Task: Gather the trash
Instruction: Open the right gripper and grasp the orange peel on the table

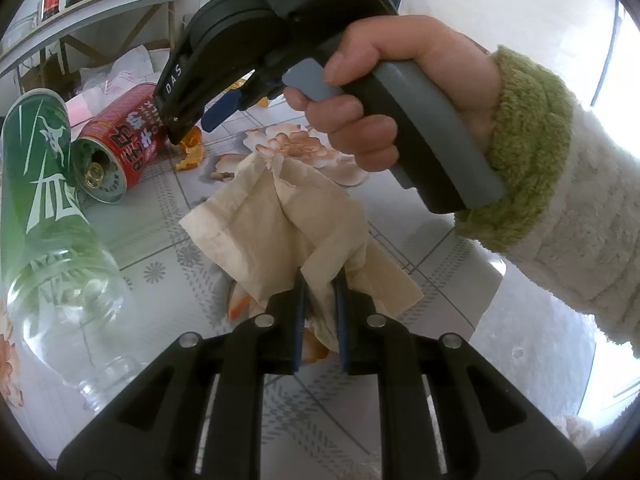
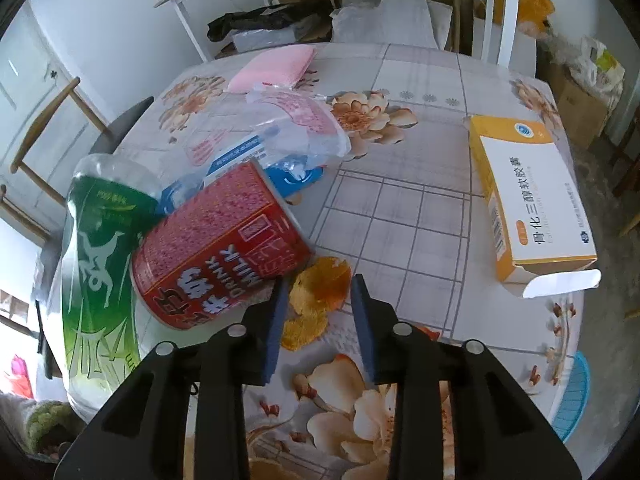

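My left gripper (image 1: pixel 320 276) is shut on a crumpled beige tissue (image 1: pixel 272 220), which spreads out beyond its tips over the flowered tablecloth. A person's hand (image 1: pixel 360 120) in a green-cuffed sleeve holds my right gripper (image 1: pixel 196 128) steeply downward over a piece of orange peel (image 1: pixel 192 156). In the right wrist view the right gripper (image 2: pixel 320 284) stands open, and the orange peel (image 2: pixel 316 296) lies on the table between and just beyond its fingertips, with no pad pressing on it. A red milk-drink can (image 2: pixel 216 248) lies on its side right beside the left finger.
A green-labelled clear plastic bottle (image 2: pixel 100 260) lies left of the can. Behind them are clear plastic bags (image 2: pixel 280 128) and a pink pack (image 2: pixel 272 66). An opened yellow-and-white medicine box (image 2: pixel 528 200) sits at the right. The table edge (image 2: pixel 576 240) curves close behind it.
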